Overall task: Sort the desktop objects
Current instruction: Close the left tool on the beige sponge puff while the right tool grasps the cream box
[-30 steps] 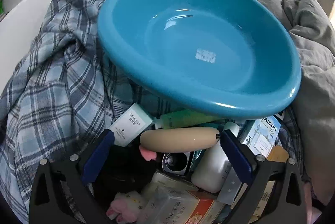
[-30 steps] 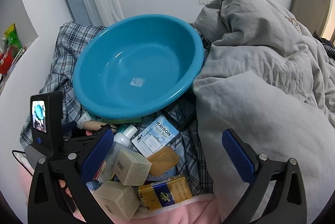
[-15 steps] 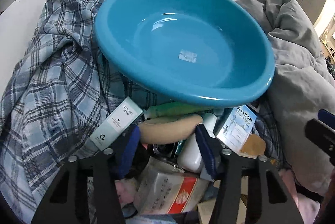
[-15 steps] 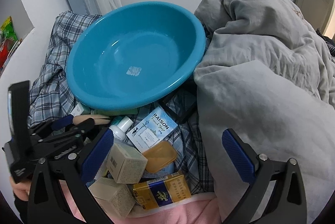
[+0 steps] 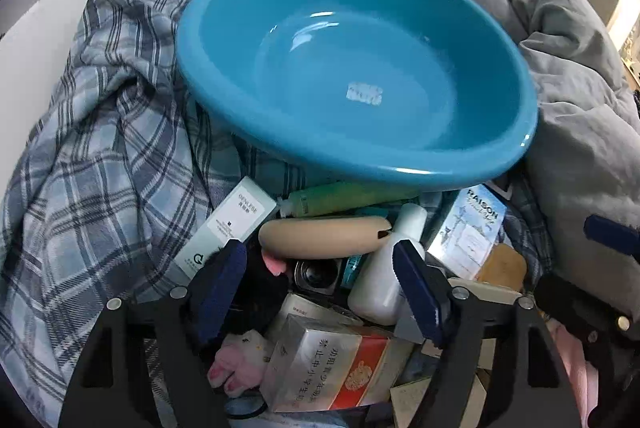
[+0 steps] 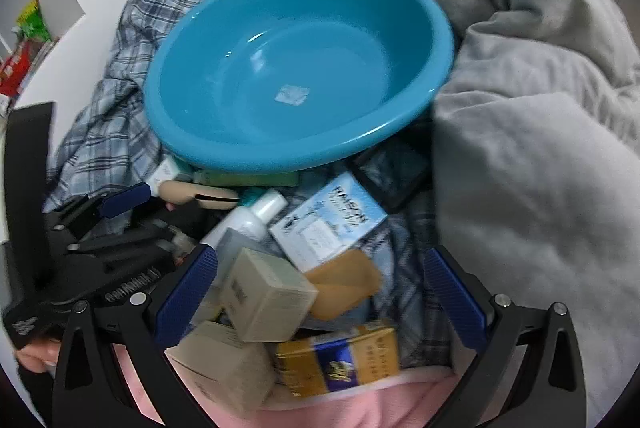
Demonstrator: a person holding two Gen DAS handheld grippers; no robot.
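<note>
A big blue basin [image 5: 360,68] rests tilted on a heap of small items. In front of it lie a beige oblong piece [image 5: 324,238], a green tube [image 5: 344,196], a white bottle [image 5: 384,284], a white carton [image 5: 228,228] and a light-blue box [image 5: 472,228]. My left gripper [image 5: 316,268] hovers over the beige piece, jaws opening and not pressing on anything. My right gripper [image 6: 318,264] stands open above a beige box [image 6: 268,292], an orange bar [image 6: 344,284] and a yellow-and-blue box [image 6: 340,356].
A plaid cloth [image 5: 100,148] is bunched at the left and a grey duvet [image 6: 540,168] bulks up on the right. Pink fabric [image 6: 360,408] edges the front. A dark flat device [image 6: 392,172] lies under the basin's rim. A silver-and-red box [image 5: 332,360] sits below my left gripper.
The left jaws narrowed near the beige piece, then widened again. The right gripper sank closer to the boxes, and the left gripper now shows nearer in its view.
</note>
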